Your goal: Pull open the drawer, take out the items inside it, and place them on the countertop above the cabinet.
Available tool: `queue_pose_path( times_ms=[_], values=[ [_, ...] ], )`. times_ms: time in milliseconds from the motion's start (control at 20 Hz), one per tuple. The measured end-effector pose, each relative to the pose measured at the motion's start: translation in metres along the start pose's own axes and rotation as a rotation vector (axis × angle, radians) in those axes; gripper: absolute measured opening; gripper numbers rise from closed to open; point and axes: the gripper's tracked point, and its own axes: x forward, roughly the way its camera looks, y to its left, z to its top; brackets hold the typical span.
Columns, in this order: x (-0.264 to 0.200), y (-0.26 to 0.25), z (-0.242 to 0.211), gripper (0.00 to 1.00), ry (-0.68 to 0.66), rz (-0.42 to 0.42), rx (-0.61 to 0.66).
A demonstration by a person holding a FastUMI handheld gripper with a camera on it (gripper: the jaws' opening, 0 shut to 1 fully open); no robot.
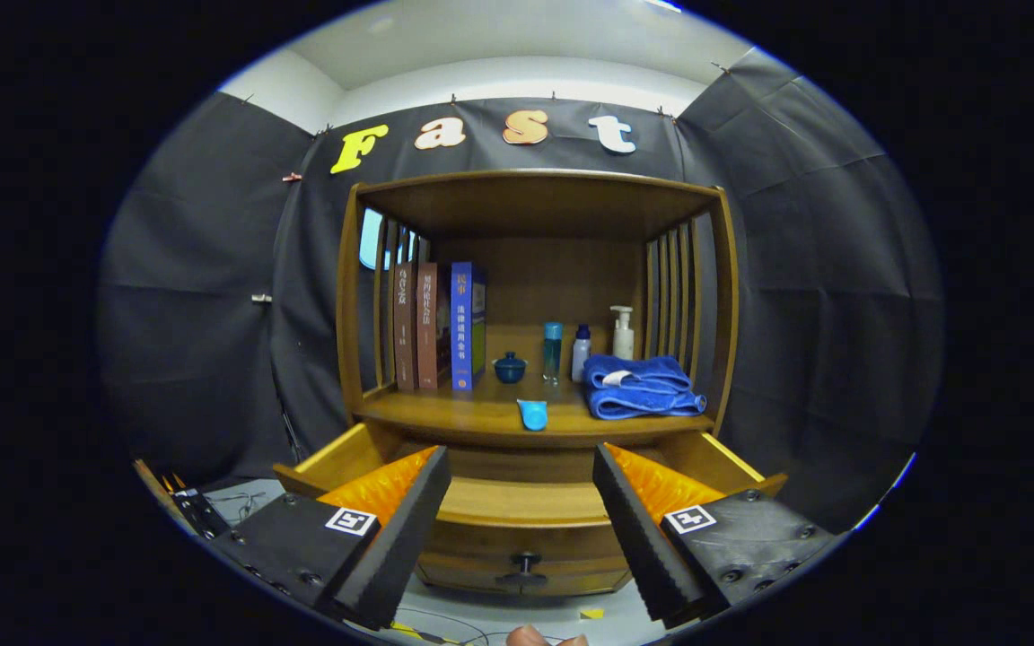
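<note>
drawer (526,498) standing pulled open just below and ahead of the spread, empty fingers of the gripper (521,529).

its bare wooden floor is showing between the fingers, long axis running side to side; no item is showing on that part. beyond it, near the countertop's (445,414) front edge, a small blue piece (532,414) is lying. behind are sitting books (436,325), bottles (553,352) and folded blue towels (638,386) toward the right edge, inside a dark-clothed booth.
</note>
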Motion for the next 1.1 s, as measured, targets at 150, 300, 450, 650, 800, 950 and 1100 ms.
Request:
queue_pose_path(
  times_ms=[150,300,450,650,800,950,1100],
  values=[
    [0.005,-0.002,-0.044,1.0,0.031,-0.017,-0.001],
    [0.012,-0.001,-0.082,1.0,0.078,-0.018,0.011],
    [0.025,-0.002,-0.108,1.0,0.111,-0.024,0.007],
    [0.033,-0.005,-0.123,1.0,0.127,-0.041,-0.012],
    [0.035,-0.003,-0.122,1.0,0.111,-0.044,-0.024],
    [0.035,-0.004,-0.12,1.0,0.122,-0.045,-0.016],
    [0.042,-0.003,-0.112,1.0,0.101,-0.047,-0.021]
  ],
)
